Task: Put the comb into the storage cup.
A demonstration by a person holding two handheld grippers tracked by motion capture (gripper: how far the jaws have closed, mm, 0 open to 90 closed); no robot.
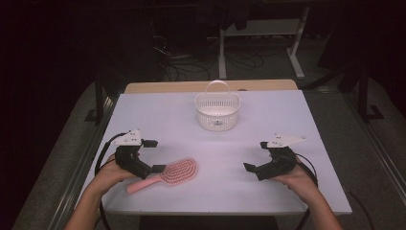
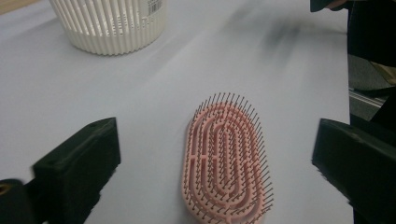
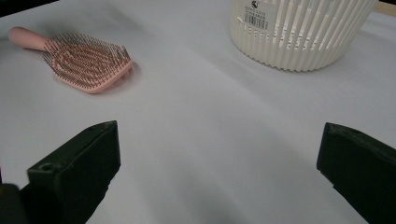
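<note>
While the left gripper hangs just over the handle end of the pink hairbrush, its jaws stand spread wide, with the brush head lying between them in the left gripper view and nothing yet pinched; the right gripper waits well apart from the hairbrush, on the far side of it from the left gripper, its jaws likewise spread and empty, with bare tabletop between them in the right gripper view. Going outward from the hairbrush, it lies flat on the white table with bristles up, its handle pointing back toward the person's left hand and its head toward the middle of the table; beyond the hairbrush, farther from the person, stands the white slatted basket, upright, handle raised, apart from the brush, and as far as I can tell holding nothing. Judging by this, the work looks barely begun: the hairbrush is untouched and still on the table, so the grasp, the lift and what I take to be a carry to the basket all remain to be done; the left gripper seems best placed to close on it first.
</note>
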